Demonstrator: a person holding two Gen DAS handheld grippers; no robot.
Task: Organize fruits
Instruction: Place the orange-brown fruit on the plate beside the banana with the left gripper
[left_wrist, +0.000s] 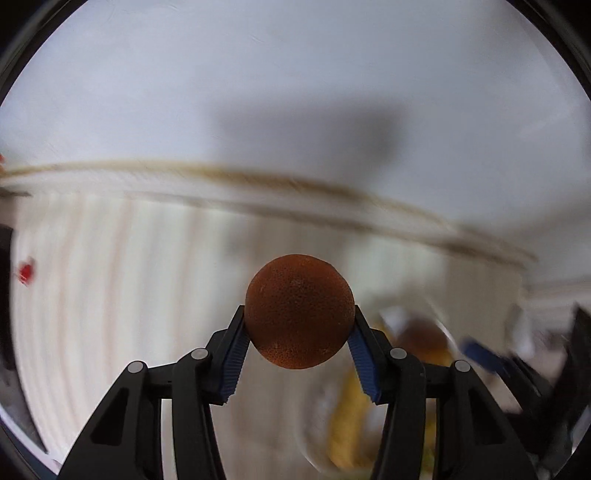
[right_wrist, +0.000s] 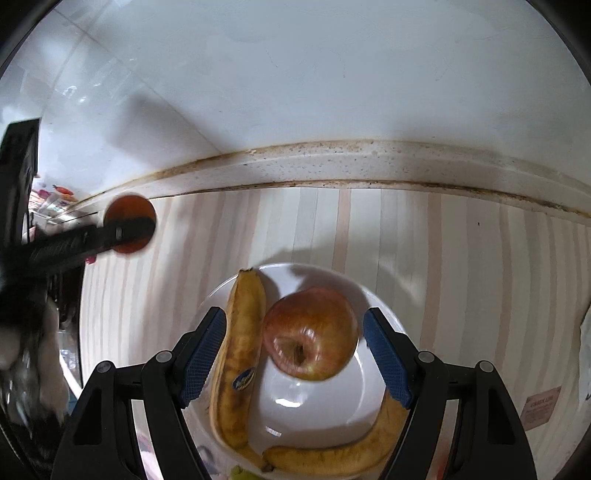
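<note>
- My left gripper (left_wrist: 298, 325) has its blue ribbed pads (left_wrist: 236, 354) pressed on both sides of the orange (left_wrist: 298, 312), a round fruit with dimpled, dark peel, held clear of the surface below.
- In the right wrist view that same orange shows at far left, half covered by a black finger, up near the back edge of the counter.
- My right gripper (right_wrist: 294, 354) stands wide, jaws apart and gripping nothing, the pads clear on either side above the plate (right_wrist: 314, 402).
- Under it the plate is white, glossy and round; on it an apple (right_wrist: 310, 338), red-yellow with its stem pit facing up, touches a spotted brown-yellow banana (right_wrist: 238, 354) bearing a blue sticker.
- A second banana (right_wrist: 340, 448) curves along the plate's near rim.
- The striped tabletop (right_wrist: 443, 266) lies bare to the right and behind the plate.
- Its back edge meets a speckled, stained ledge (right_wrist: 332, 162) below a smooth white wall (right_wrist: 295, 74).
- The left wrist view's background is blurred.
</note>
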